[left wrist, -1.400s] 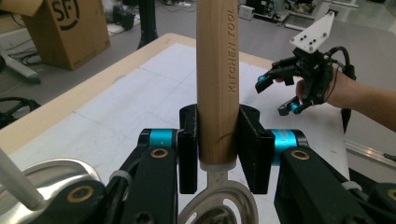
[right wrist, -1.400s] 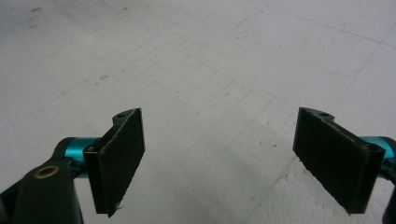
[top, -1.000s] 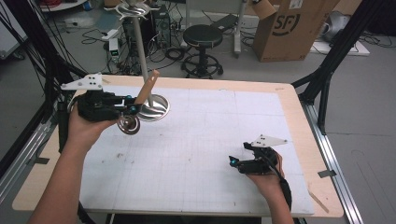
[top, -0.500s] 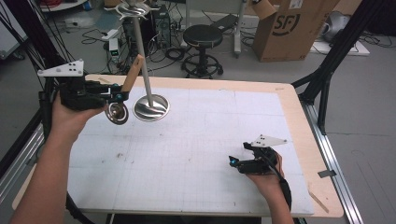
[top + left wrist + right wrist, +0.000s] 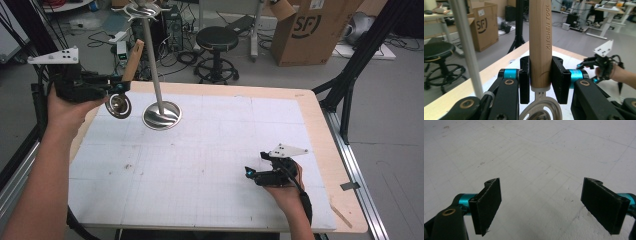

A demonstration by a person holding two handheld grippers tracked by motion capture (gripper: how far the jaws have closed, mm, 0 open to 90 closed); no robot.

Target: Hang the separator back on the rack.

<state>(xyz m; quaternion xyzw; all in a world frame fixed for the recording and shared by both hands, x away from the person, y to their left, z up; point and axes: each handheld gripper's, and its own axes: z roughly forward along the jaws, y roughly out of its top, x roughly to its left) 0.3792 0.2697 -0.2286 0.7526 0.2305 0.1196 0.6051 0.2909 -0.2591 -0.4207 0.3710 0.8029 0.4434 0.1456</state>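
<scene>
The left tongs are raised above the far left corner of the bench, held in the person's left hand. They are clamped on the lower end of the wooden handle of a kitchen tool; in the left gripper view the two black pads press against either side of the wood, which bears the words "KITCHEN TOOL". The handle rises up and slightly away from the tongs, and the tool's round metal head hangs just below them, clear of the bench top. Just beside the tongs, toward the middle of the bench, stands a metal stand: a thin upright pole on a round shiny base that rests on the white gridded mat. The tool's head is near that base but apart from it.

The right tongs lie low at the near right part of the mat, well apart from the left tongs, held in the person's right hand. Their jaws stand wide apart with nothing between them; the right gripper view shows bare mat between the two pads.
</scene>
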